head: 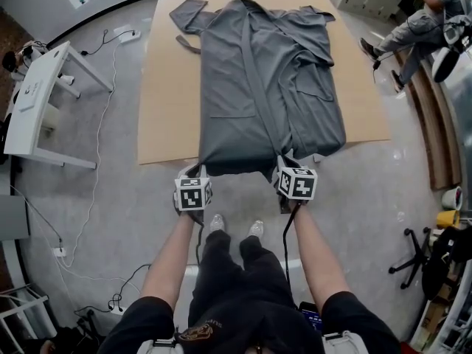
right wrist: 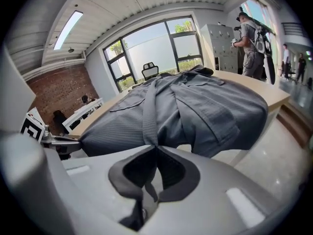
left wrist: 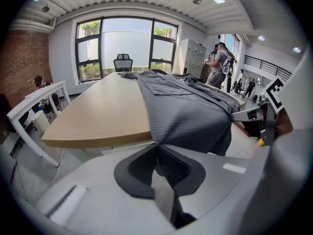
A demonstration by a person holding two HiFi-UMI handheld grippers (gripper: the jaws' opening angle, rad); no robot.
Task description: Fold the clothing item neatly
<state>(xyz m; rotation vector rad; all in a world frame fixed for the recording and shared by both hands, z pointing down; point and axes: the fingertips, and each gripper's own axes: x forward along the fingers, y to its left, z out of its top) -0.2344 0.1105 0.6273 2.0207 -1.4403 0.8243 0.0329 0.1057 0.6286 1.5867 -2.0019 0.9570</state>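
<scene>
Garment: a grey ribbed fabric robe [head: 221,87] is spread front up along the light wooden table [head: 166,87]. Its collar lies towards the table's far end and its hem hangs over the table's near edge.
Belt: a narrow grey fabric belt [head: 254,87] is laid lengthwise down the middle of the robe, from the collar to the table's near edge.
Sleeves: a short grey sleeve [head: 188,13] is spread towards the table's far left corner. The other sleeve [head: 313,32] is seen bunched against the robe's body, towards the table's far right corner.
Left gripper: the left gripper [head: 198,169] is held just off the table's near edge. Its jaws are clamped together on the left corner of the hem, and the cloth is drawn to a point between the dark pads.
Right gripper: the right gripper [head: 284,161] is also held just off the table's near edge. Its jaws are closed on the hem where the belt ends, and part of the hem hangs free further towards the table's right side.
Cloth between the grippers: the hem is draped below the table's near edge.
Surroundings: a white rectangular desk [head: 37,98] stands left of the table, well apart. A black office chair [left wrist: 123,61] is seen beyond the table's far end. A seated person [head: 424,24] is seen past the table's far right corner.
</scene>
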